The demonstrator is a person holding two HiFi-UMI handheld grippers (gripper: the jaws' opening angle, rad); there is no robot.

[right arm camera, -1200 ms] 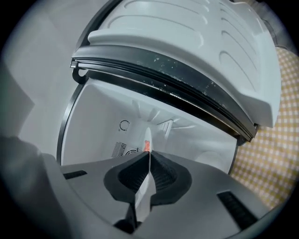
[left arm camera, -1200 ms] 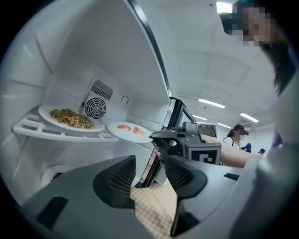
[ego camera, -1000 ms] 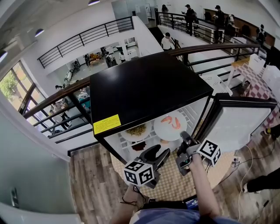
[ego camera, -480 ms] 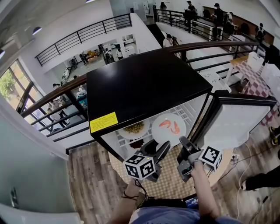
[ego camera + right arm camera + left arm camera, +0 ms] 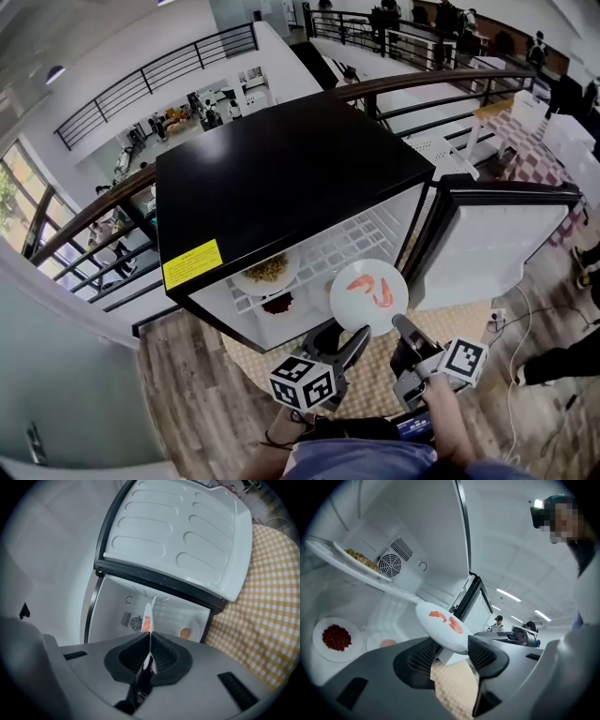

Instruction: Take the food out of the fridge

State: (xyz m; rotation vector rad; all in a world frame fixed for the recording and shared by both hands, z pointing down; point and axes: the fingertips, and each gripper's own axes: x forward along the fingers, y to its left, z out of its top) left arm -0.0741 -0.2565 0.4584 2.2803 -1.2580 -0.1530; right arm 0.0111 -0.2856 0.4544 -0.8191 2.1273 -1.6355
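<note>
Your right gripper (image 5: 149, 645) has its jaws pinched tight on the near rim of the white plate of shrimp (image 5: 368, 294). It holds the plate at the open front of the fridge (image 5: 281, 178), toward the right side. Your left gripper (image 5: 451, 654) sits just left of the plate and lower, jaws apart, with only the checked mat (image 5: 452, 691) showing between them. Farther in on the left, a plate of noodles (image 5: 267, 270) rests on the upper wire shelf, and a dish of red food (image 5: 278, 303) lies beneath it.

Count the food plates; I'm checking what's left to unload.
4: shrimp plate, in the right gripper; noodle plate, upper shelf; red-food plate and pale-food plate, below it. Others may be hidden.
</note>
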